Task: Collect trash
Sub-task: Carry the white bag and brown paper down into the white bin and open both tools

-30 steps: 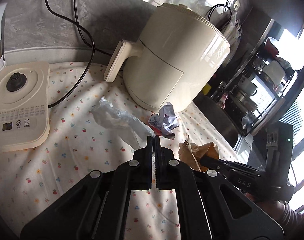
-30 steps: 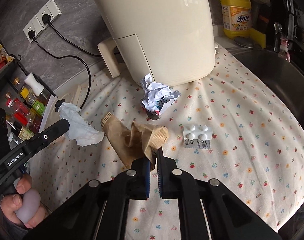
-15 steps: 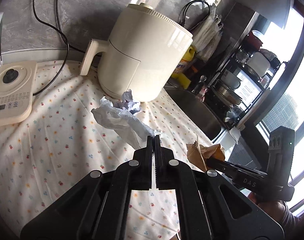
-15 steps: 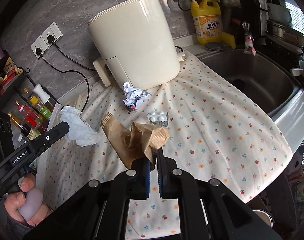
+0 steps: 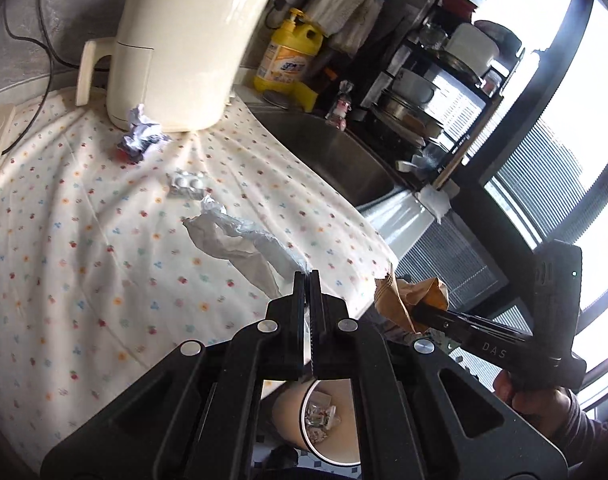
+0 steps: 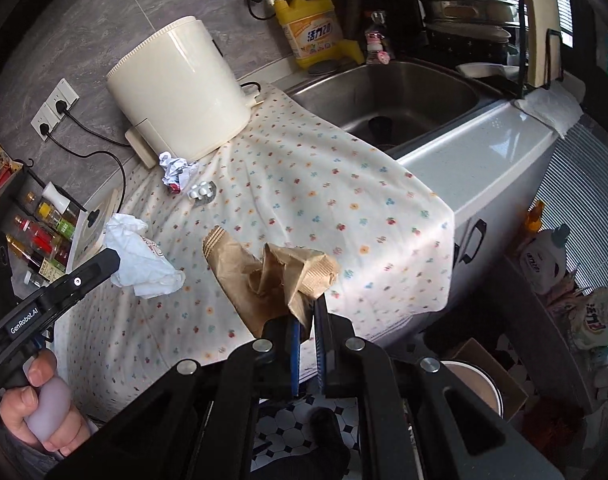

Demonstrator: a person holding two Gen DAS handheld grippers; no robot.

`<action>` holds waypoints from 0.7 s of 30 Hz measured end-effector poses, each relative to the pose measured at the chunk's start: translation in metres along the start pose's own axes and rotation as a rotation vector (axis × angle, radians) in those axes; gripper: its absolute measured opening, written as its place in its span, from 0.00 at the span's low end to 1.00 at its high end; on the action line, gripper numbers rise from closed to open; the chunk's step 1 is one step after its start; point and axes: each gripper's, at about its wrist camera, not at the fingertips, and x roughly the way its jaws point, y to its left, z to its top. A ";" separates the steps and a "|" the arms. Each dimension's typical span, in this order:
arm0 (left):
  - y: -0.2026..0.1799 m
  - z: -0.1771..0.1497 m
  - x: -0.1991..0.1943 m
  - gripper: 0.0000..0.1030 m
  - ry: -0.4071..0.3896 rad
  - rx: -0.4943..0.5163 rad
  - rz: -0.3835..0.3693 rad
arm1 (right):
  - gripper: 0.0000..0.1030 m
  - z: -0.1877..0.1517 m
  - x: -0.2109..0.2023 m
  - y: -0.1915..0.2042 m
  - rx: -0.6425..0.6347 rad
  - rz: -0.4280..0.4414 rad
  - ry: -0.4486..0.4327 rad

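My left gripper (image 5: 308, 276) is shut on a crumpled white tissue (image 5: 240, 240) and holds it in the air above the flowered cloth; it also shows in the right wrist view (image 6: 144, 260). My right gripper (image 6: 306, 300) is shut on a crumpled brown paper bag (image 6: 264, 276), held past the counter's front edge; the bag also shows in the left wrist view (image 5: 408, 296). A cream trash bin (image 5: 324, 420) with wrappers inside stands on the floor below both grippers. A crumpled white paper ball (image 6: 176, 170) and a pill blister pack (image 6: 202, 192) lie on the cloth by the air fryer.
A cream air fryer (image 6: 176, 88) stands at the back of the counter on the flowered cloth (image 6: 304, 200). A steel sink (image 6: 392, 96) lies to the right, with a yellow detergent bottle (image 6: 310, 28) behind it. A bottle rack (image 6: 36, 232) is at the left.
Both grippers have pulled back from the air fryer toward the counter's front edge, carrying the tissue and the brown bag. The trash bin on the floor has come into view.
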 end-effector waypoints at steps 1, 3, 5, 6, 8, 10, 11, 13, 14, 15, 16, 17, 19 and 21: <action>-0.009 -0.006 0.006 0.03 0.015 0.005 -0.007 | 0.07 -0.005 -0.003 -0.011 0.013 -0.008 0.007; -0.023 -0.019 0.016 0.03 0.043 0.009 -0.019 | 0.07 -0.017 -0.007 -0.033 0.038 -0.025 0.026; -0.036 -0.032 0.026 0.03 0.070 0.006 -0.026 | 0.07 -0.030 -0.008 -0.055 0.057 -0.041 0.055; -0.042 -0.037 0.030 0.03 0.082 0.005 -0.029 | 0.07 -0.037 -0.008 -0.064 0.063 -0.049 0.069; -0.053 -0.049 0.038 0.03 0.107 0.005 -0.033 | 0.07 -0.049 -0.007 -0.082 0.078 -0.060 0.098; -0.063 -0.062 0.045 0.03 0.132 0.006 -0.036 | 0.07 -0.061 -0.004 -0.099 0.095 -0.065 0.133; -0.068 -0.068 0.049 0.03 0.144 0.007 -0.035 | 0.08 -0.061 -0.004 -0.099 0.095 -0.065 0.133; -0.077 -0.079 0.056 0.03 0.168 0.011 -0.030 | 0.10 -0.073 0.001 -0.112 0.102 -0.066 0.170; -0.082 -0.085 0.061 0.03 0.180 0.014 -0.026 | 0.12 -0.079 0.006 -0.116 0.100 -0.069 0.197; -0.085 -0.091 0.065 0.03 0.193 0.015 -0.022 | 0.15 -0.085 0.011 -0.120 0.100 -0.068 0.231; -0.088 -0.097 0.069 0.03 0.205 0.012 -0.019 | 0.35 -0.092 0.016 -0.125 0.102 -0.067 0.263; -0.090 -0.102 0.073 0.03 0.216 0.007 -0.016 | 0.54 -0.099 0.020 -0.128 0.101 -0.066 0.286; -0.094 -0.113 0.079 0.03 0.237 -0.001 -0.007 | 0.55 -0.109 0.024 -0.133 0.091 -0.075 0.301; -0.096 -0.123 0.084 0.03 0.256 -0.006 0.000 | 0.54 -0.119 0.027 -0.140 0.095 -0.064 0.324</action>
